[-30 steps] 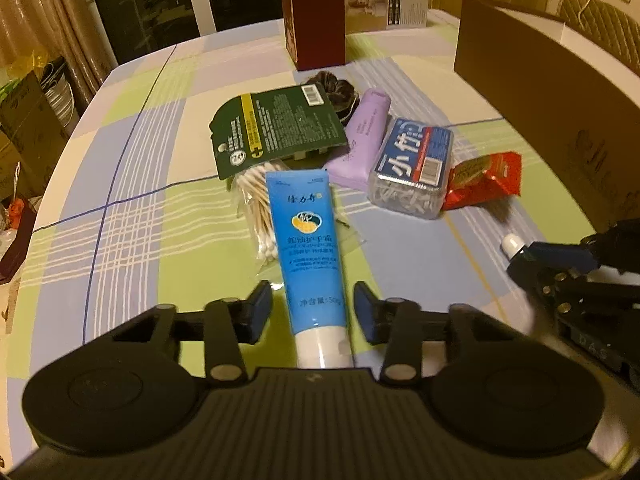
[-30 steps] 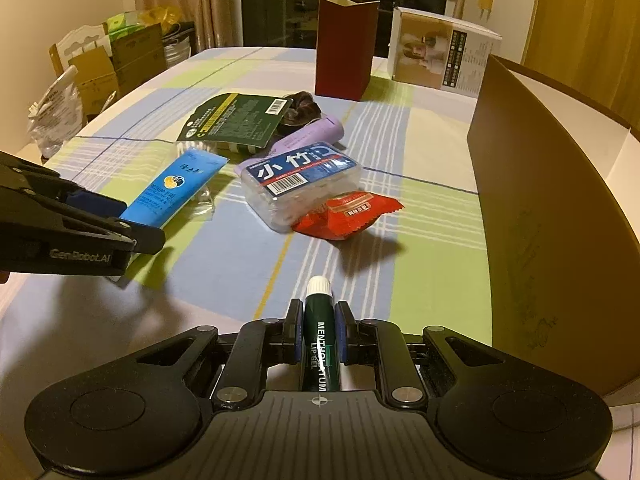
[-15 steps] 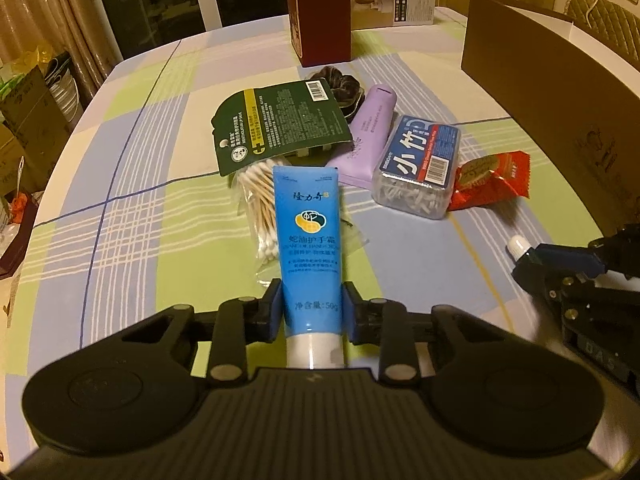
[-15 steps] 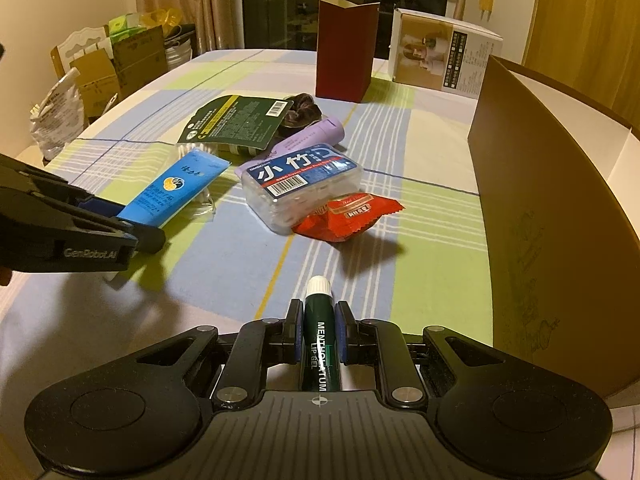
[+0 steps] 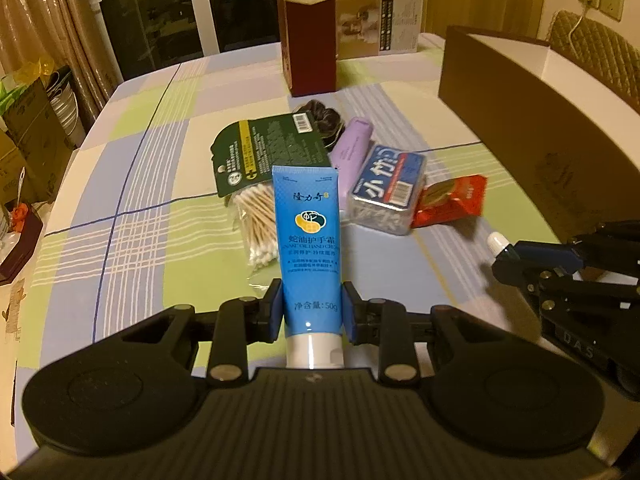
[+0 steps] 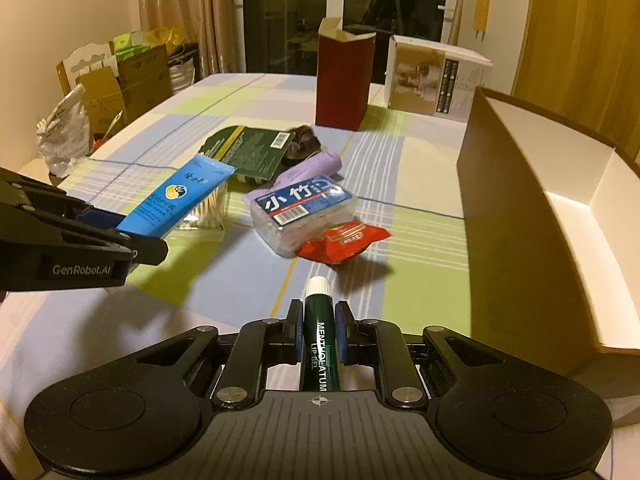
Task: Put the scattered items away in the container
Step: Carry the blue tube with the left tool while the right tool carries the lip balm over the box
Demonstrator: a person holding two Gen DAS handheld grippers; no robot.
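The left gripper (image 5: 312, 312) clamps the blue hand-cream tube (image 5: 308, 236) near its cap, lifted off the table (image 5: 132, 216). The right gripper (image 6: 319, 330) pinches a green lip-gel stick (image 6: 320, 336). The open container (image 6: 520, 216) stands at 2 o'clock.

The table (image 5: 132, 184) wears a plaid cloth of pale green, light blue and white squares crossed by thin dark blue and white lines. At frame centre, the tube (image 5: 309, 240) is bright blue with a yellow-and-navy emblem and a white cap. Behind it the card (image 5: 268, 152) is dark green with a yellow stripe. The swabs (image 5: 256, 224) are tan with white tips. The bottle (image 5: 352, 152) is lilac. The case (image 5: 384, 196) is clear with a blue and white label. The packet (image 5: 452, 200) is red. At right, the box (image 6: 516, 216) is brown outside, white inside. The lip gel (image 6: 319, 336) is dark green, white-capped. Both claws, left (image 5: 311, 312) and right (image 6: 319, 330), are black with blue pads.
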